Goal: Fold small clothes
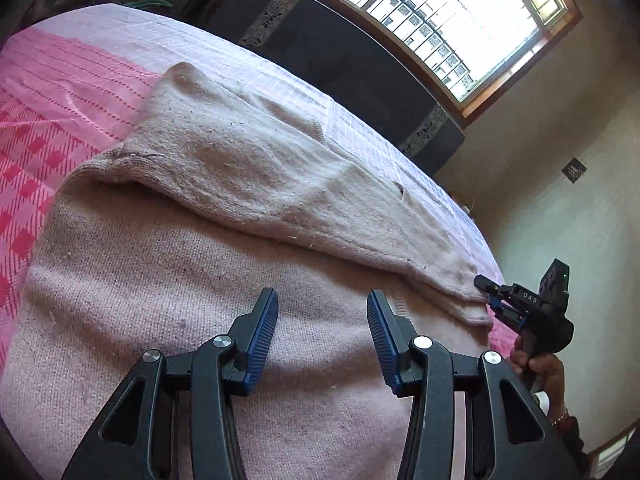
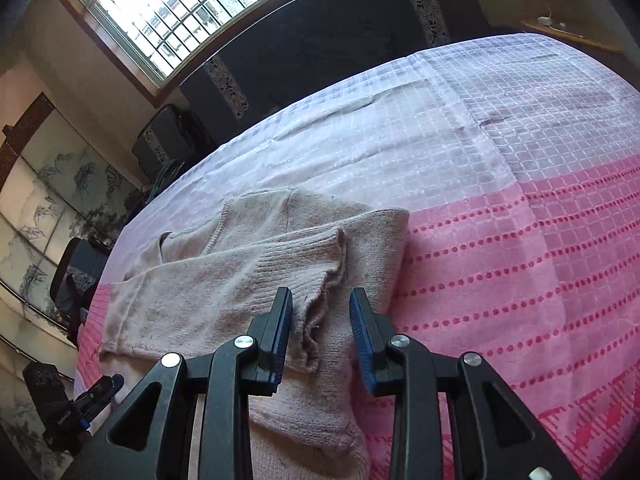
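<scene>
A pale pink knitted sweater (image 1: 168, 280) lies on the bed, one sleeve (image 1: 280, 184) folded across its body. My left gripper (image 1: 322, 328) is open and empty, hovering over the sweater's body. My right gripper (image 2: 320, 328) is open; the sleeve's ribbed cuff (image 2: 316, 312) lies between and just below its fingers, not clamped. In the left wrist view the right gripper (image 1: 490, 292) sits at the cuff end of the sleeve, at the sweater's right edge. The left gripper (image 2: 100, 392) shows at the lower left of the right wrist view.
The bed is covered with a pink and white patterned bedspread (image 2: 520, 220). A dark headboard (image 1: 340, 56) and a barred window (image 1: 460, 12) lie beyond. A dark bag (image 2: 164, 140) sits by the bed's far corner. The bed edge drops off at the right (image 1: 492, 256).
</scene>
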### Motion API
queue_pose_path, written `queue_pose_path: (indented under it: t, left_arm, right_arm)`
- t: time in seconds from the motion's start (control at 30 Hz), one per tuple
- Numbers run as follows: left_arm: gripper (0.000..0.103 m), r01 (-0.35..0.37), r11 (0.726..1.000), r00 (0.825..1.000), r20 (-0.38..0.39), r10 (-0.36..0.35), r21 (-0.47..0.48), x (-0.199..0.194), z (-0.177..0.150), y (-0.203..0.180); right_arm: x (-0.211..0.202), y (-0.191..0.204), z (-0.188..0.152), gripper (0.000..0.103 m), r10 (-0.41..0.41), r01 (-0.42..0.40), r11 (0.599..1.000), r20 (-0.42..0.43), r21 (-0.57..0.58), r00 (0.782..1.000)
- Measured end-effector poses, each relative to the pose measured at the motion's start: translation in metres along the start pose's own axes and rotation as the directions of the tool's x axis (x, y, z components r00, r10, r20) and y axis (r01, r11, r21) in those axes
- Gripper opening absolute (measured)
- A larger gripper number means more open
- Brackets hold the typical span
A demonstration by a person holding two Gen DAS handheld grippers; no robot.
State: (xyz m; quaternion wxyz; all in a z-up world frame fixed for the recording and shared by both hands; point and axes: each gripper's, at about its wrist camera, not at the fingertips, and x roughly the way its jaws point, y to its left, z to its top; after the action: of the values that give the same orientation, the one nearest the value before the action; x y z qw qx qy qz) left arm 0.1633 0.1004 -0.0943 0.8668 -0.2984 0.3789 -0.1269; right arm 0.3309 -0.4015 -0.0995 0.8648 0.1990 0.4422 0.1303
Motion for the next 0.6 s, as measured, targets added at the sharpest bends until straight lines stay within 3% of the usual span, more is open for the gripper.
queue_pose_path:
  t: [0.1, 0.13, 0.17, 0.37, 0.5, 0.6]
  left_arm:
    - [0.049, -0.016, 1.0, 0.999, 0.031, 0.015, 0.008, -0.006, -0.002, 0.0]
    - [0.049, -0.022, 1.0, 0.999, 0.03, 0.022, 0.017, -0.005, -0.003, -0.002]
    - [0.049, -0.035, 0.999, 0.999, 0.032, 0.034, 0.024, -0.006, -0.003, -0.002]
    - [0.057, -0.066, 0.997, 0.992, 0.107, 0.071, -0.048, -0.017, -0.005, 0.009]
    - [0.058, -0.054, 0.992, 0.991, 0.112, 0.067, -0.112, -0.018, -0.003, 0.024]
    - [0.058, -0.075, 0.991, 0.989, 0.12, 0.088, -0.109, -0.02, -0.003, 0.023]
  right_arm:
    - [0.005, 0.009, 0.003, 0.025, 0.011, -0.011, 1.0, -0.005, -0.026, 1.0]
    - [0.004, 0.013, 0.003, 0.011, 0.012, -0.012, 0.999, 0.003, -0.034, 1.0]
    - [0.004, 0.017, 0.002, 0.005, 0.01, -0.009, 0.999, 0.005, -0.041, 1.0]
    - [-0.023, 0.012, 0.001, 0.004, -0.008, 0.008, 1.0, 0.133, -0.001, 0.991]
    - [-0.015, 0.001, -0.005, 0.004, -0.062, 0.061, 0.998, 0.077, 0.007, 0.995]
    - [-0.011, -0.005, -0.006, 0.004, -0.029, 0.027, 0.999, 0.073, 0.025, 0.997]
